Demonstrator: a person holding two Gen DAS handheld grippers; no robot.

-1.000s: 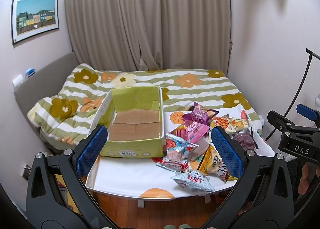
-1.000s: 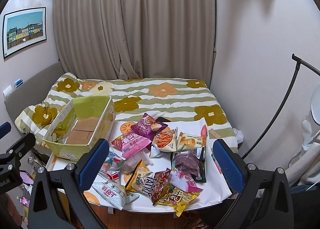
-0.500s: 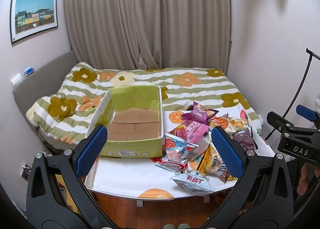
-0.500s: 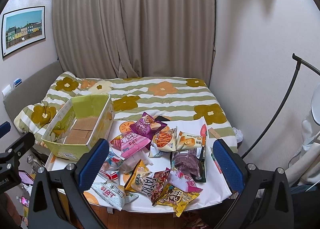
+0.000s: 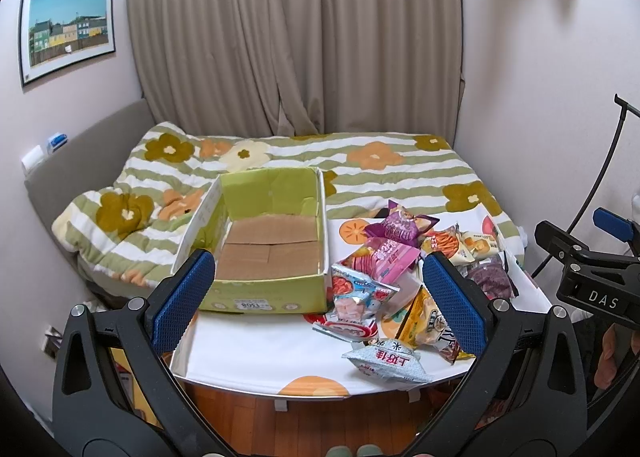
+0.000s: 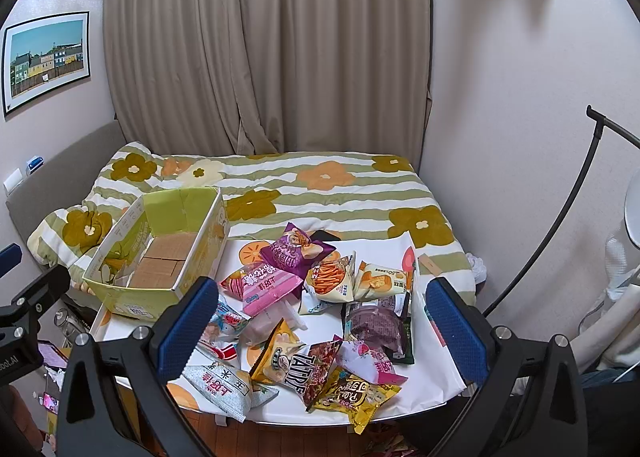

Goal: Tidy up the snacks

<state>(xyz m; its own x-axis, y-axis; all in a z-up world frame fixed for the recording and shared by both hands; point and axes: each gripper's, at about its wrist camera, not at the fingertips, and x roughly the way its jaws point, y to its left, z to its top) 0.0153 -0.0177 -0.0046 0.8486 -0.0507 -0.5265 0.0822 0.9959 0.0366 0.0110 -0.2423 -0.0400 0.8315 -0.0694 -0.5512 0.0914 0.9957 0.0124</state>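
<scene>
An empty green cardboard box (image 5: 260,289) (image 6: 132,297) stands on the left of a small white table (image 5: 256,353) (image 6: 436,385). A pile of snack bags lies to its right: a purple bag (image 6: 294,253), a pink bag (image 6: 264,289), a silver bag (image 5: 390,361) (image 6: 220,383), a yellow bag (image 6: 356,397) and several more. My left gripper (image 5: 316,301) is open and empty, held back from the table's front edge. My right gripper (image 6: 320,333) is open and empty, above the front of the pile.
A bed with a green striped flower quilt (image 5: 360,165) lies behind the table. Curtains (image 5: 296,37) hang at the back. A black lamp stand (image 6: 560,217) leans at the right. The right gripper's body (image 5: 588,281) shows at the right of the left wrist view. Wooden floor (image 5: 320,425) lies below.
Both views have shifted very slightly; the table and snacks look about the same. Both grippers stay open and empty.
</scene>
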